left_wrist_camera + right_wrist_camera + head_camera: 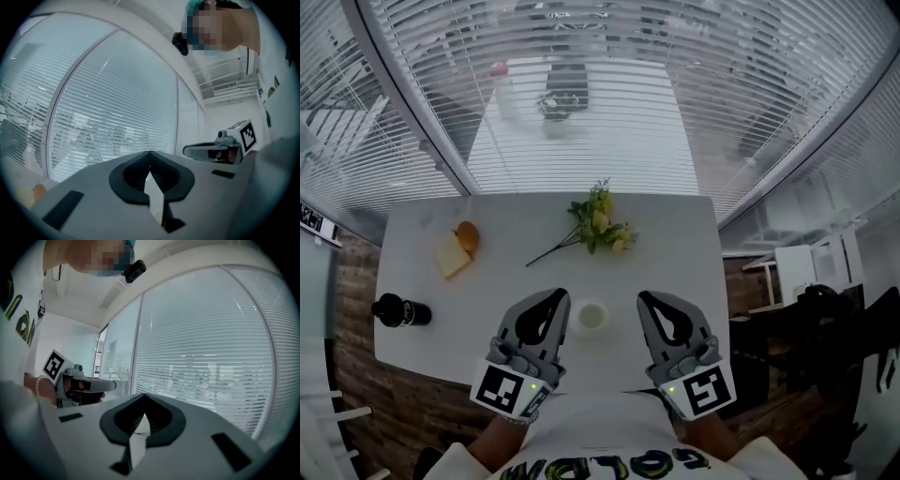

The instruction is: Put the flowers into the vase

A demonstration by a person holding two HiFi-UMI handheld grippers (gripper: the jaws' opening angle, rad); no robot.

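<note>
White table [680,246] set against a glass wall hung with slatted blinds [609,56]; wood-plank floor [358,281] shows at its 9 o'clock side. Flowers [598,225] lie flat on the tabletop just past centre, towards 12 o'clock. Their long axis runs 8 o'clock to 2 o'clock: the thin bare stem points to 8 o'clock, and the yellow-green blooms and leaves are bunched at the 2 o'clock end. Vase [592,316], small, white and round-mouthed, seen from above, stands upright near the table's 6 o'clock edge, clear of the stem tip. It sits between the two grippers and touches neither. Left gripper [560,294] is at the vase's 9 o'clock, its nose angled towards 1 o'clock. Right gripper [643,297] is at the vase's 3 o'clock, its nose angled towards 11 o'clock, so the two converge slightly. Both are held roughly level above the near edge, with the marker cubes back towards the person's body at 6 o'clock. Each gripper view shows its own jaws pressed together at the tip with nothing between them, and blinds beyond. Off to 9 o'clock, a black bottle [401,310] lies on its side near the table edge. A pale wedge with an orange round piece [459,248] lies towards 10 o'clock, well apart from the flowers.
</note>
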